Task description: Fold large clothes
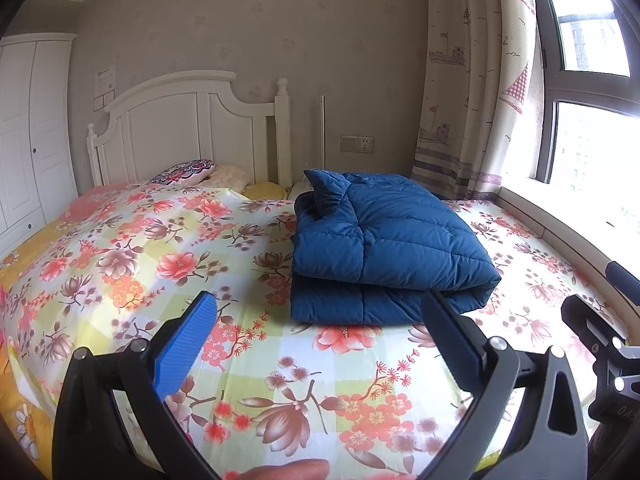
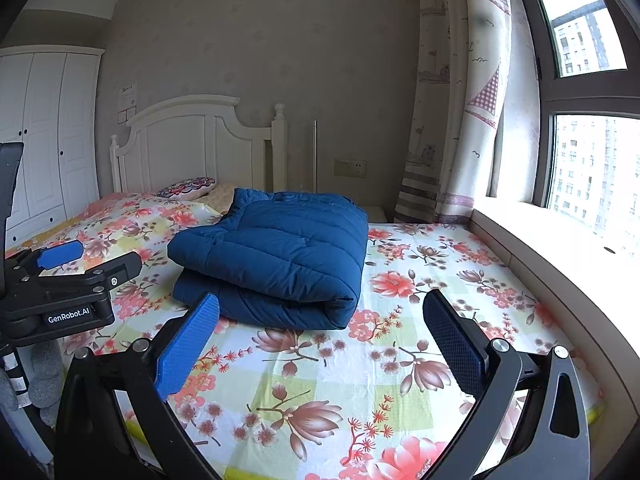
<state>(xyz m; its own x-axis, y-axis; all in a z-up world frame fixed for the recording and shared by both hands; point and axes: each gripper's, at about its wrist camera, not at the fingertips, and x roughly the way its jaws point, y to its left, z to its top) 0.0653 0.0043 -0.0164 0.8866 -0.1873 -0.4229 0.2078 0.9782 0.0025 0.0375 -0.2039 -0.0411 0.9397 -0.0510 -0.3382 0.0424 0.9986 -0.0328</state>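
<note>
Fingertip [image 1: 288, 470] of a person is poking in at 6 o'clock under the left gripper [image 1: 320, 344], whose blue pads are spreading wide and gripping nothing. Right gripper [image 2: 322, 346] is likewise gaping wide and empty above the floral bedsheet [image 2: 320, 384]. Blue quilted coat [image 1: 384, 248] is lying folded in a thick stack on the sheet, sitting at 12 o'clock just beyond both sets of fingers, not touching them. From the right wrist view the left gripper is showing at 9 o'clock beside the coat. White headboard [image 1: 192, 132] is standing at 11 o'clock, patterned pillow [image 1: 182, 172] resting below it. Curtain [image 1: 472, 92] and window [image 1: 592, 80] are filling 2 o'clock.
</note>
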